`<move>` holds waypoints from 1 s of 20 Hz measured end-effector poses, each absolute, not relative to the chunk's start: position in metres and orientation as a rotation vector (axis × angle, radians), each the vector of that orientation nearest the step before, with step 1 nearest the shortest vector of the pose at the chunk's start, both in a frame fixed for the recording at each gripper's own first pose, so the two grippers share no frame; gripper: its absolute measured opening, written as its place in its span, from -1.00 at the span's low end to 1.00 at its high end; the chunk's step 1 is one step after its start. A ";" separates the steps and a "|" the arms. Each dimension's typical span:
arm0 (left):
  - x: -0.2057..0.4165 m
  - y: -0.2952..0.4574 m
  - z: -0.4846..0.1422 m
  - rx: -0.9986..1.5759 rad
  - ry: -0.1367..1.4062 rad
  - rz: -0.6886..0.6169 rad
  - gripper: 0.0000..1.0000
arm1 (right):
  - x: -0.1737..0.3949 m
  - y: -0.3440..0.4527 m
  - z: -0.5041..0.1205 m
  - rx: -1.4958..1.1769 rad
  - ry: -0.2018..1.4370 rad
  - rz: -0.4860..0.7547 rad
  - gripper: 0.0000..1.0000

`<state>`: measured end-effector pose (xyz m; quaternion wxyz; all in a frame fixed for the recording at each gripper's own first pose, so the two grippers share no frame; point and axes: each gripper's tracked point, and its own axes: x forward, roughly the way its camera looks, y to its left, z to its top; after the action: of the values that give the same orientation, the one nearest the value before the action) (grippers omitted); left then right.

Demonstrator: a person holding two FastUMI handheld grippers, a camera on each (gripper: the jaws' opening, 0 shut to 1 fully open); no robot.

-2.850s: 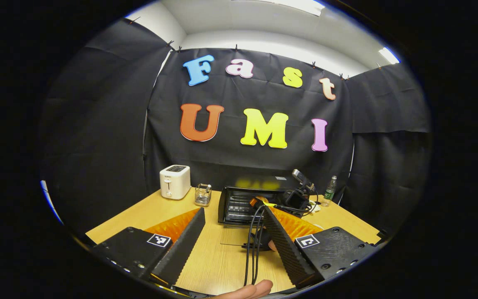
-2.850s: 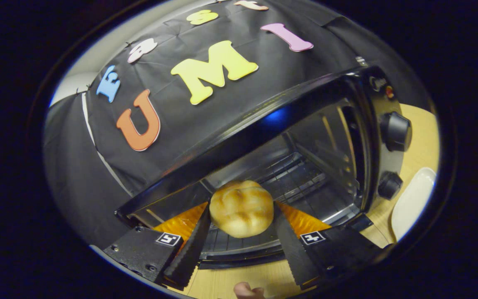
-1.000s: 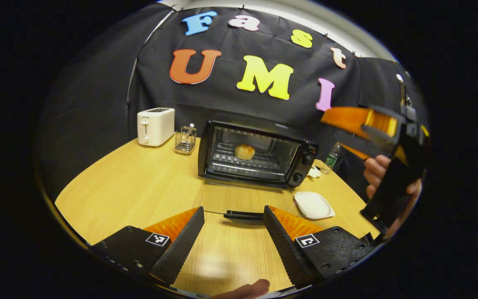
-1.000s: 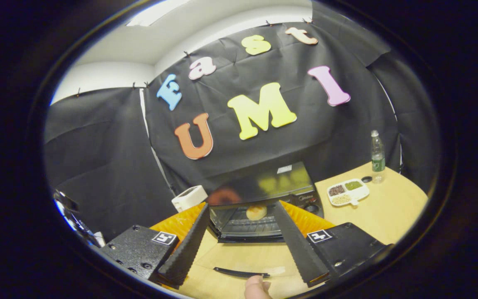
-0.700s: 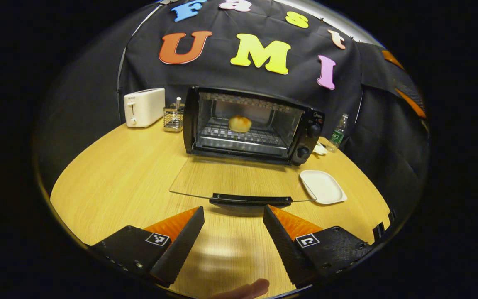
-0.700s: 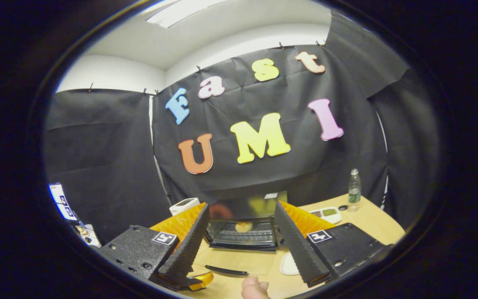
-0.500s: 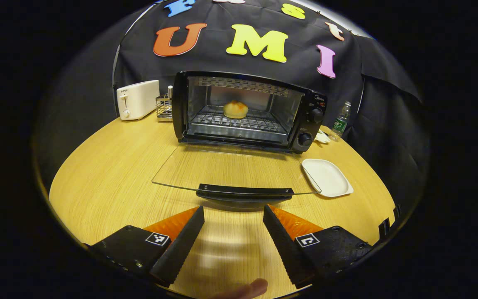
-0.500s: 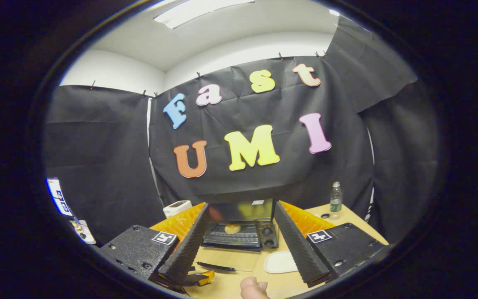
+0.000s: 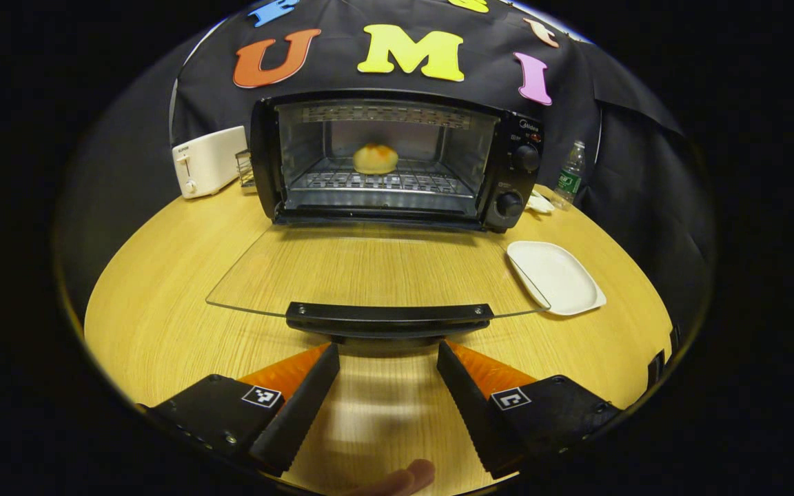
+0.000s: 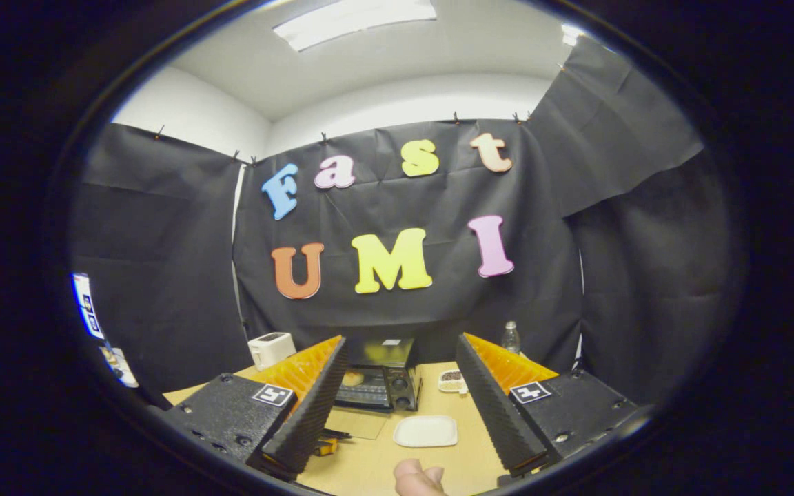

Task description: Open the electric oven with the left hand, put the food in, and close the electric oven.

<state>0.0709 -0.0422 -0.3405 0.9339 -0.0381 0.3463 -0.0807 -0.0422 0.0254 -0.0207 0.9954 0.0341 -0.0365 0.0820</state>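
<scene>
The black electric oven stands at the back of the wooden table with its glass door folded down flat. A golden bread roll rests on the rack inside. My left gripper is open just in front of the door's black handle, nothing between its fingers. In the right gripper view the oven is small and far off, the roll inside it. My right gripper is open and empty, held high and well back from the table.
An empty white plate lies right of the open door. A white toaster and a wire holder stand left of the oven, a plastic bottle to its right. A small dish sits near the bottle.
The right gripper released the roll on the oven rack and drew far back and up. My left gripper moved forward and lower, close to the door handle.
</scene>
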 end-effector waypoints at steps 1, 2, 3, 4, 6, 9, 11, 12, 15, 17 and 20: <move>0.070 -0.042 -0.340 -0.075 0.714 -0.165 0.89 | -0.043 0.021 -0.022 0.071 -0.073 0.154 0.89; 0.071 -0.042 -0.340 -0.073 0.713 -0.166 0.90 | -0.044 0.018 -0.023 0.072 -0.073 0.151 0.89; 0.071 -0.043 -0.340 -0.073 0.716 -0.166 0.90 | -0.044 0.016 -0.024 0.077 -0.071 0.145 0.89; 0.071 -0.043 -0.340 -0.072 0.718 -0.167 0.90 | -0.044 0.013 -0.024 0.083 -0.069 0.142 0.89; 0.071 -0.043 -0.340 -0.070 0.726 -0.170 0.89 | -0.044 0.013 -0.026 0.094 -0.061 0.147 0.89; 0.071 -0.043 -0.338 -0.074 0.735 -0.172 0.89 | -0.046 0.014 -0.027 0.100 -0.056 0.159 0.89; 0.071 -0.044 -0.334 -0.072 0.730 -0.172 0.89 | -0.045 0.012 -0.027 0.103 -0.058 0.157 0.89; 0.072 -0.044 -0.332 -0.075 0.724 -0.172 0.89 | -0.045 0.012 -0.027 0.106 -0.058 0.157 0.89; 0.074 -0.043 -0.320 -0.079 0.695 -0.177 0.89 | -0.044 0.012 -0.029 0.112 -0.053 0.161 0.89; 0.077 -0.043 -0.310 -0.089 0.672 -0.181 0.89 | -0.044 0.013 -0.030 0.119 -0.049 0.161 0.89; 0.084 -0.045 -0.289 -0.118 0.617 -0.199 0.89 | -0.042 0.014 -0.031 0.124 -0.041 0.163 0.89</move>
<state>0.0843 -0.0449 -0.2889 0.9463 -0.0578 0.3028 -0.0978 -0.0418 0.0136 -0.0312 0.9946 0.0617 -0.0207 0.0812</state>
